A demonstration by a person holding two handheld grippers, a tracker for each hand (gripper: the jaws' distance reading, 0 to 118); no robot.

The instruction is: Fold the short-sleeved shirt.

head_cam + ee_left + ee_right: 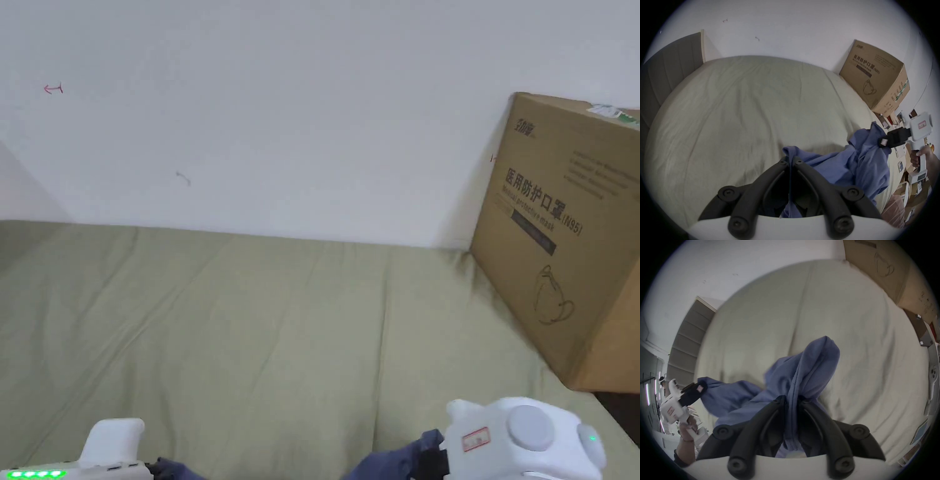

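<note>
A blue short-sleeved shirt (855, 164) hangs bunched between my two grippers, above the near edge of a bed. My left gripper (791, 160) is shut on one end of the cloth, its jaws pressed together on a thin fold. My right gripper (791, 400) is shut on a thicker seamed fold of the shirt (810, 368), which bulges up past its jaws. In the head view the left gripper (150, 469) and the right gripper (431, 459) sit at the bottom edge, with bits of blue shirt (387, 465) between them.
The bed (262, 337) has a wrinkled pale green sheet and stands against a white wall. A large cardboard box (562, 250) stands at its far right corner. A grey padded headboard (669, 69) is on the left. Boxes and clutter (903, 186) lie beyond the bed's right side.
</note>
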